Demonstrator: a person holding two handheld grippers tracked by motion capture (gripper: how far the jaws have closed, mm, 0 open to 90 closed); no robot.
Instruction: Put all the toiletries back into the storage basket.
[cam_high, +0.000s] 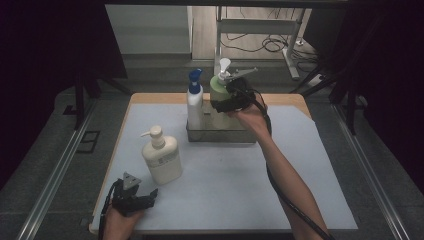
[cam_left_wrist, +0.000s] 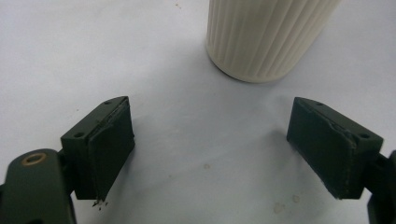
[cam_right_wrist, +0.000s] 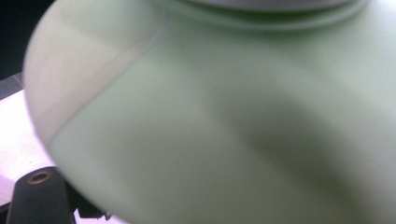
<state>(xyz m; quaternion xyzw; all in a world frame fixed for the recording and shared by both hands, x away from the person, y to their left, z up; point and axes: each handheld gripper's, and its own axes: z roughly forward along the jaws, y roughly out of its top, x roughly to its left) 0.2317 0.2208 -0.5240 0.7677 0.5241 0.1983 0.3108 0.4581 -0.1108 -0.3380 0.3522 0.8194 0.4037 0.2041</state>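
Gripping the green bottle (cam_high: 218, 92) at its body, the right gripper (cam_high: 231, 97) is holding it over the grey tray (cam_high: 220, 134), toward twelve o'clock on the table (cam_high: 225, 180). In the right gripper view the bottle's pale green shoulder (cam_right_wrist: 233, 130) is pressing so close to the camera that the jaws are hidden behind it, so the pinch is being judged from the high view, where the black gripper is wrapping the bottle's side. A white pump is topping this bottle.

Three pump bottles are showing in all. At nine o'clock from the green one, a white bottle with a blue pump (cam_high: 194, 102) is standing upright at the tray's left end. At seven o'clock from the tray, a cream bottle (cam_high: 161, 157) is standing on the pale sheet, wearing a small label whose print is too tiny to read.

One tray, two grippers. The left gripper (cam_high: 131, 196) is resting at the table's seven o'clock corner, its jaws spread wide with nothing between them; in the left gripper view the cream bottle's ribbed base (cam_left_wrist: 266, 37) is sitting just ahead.
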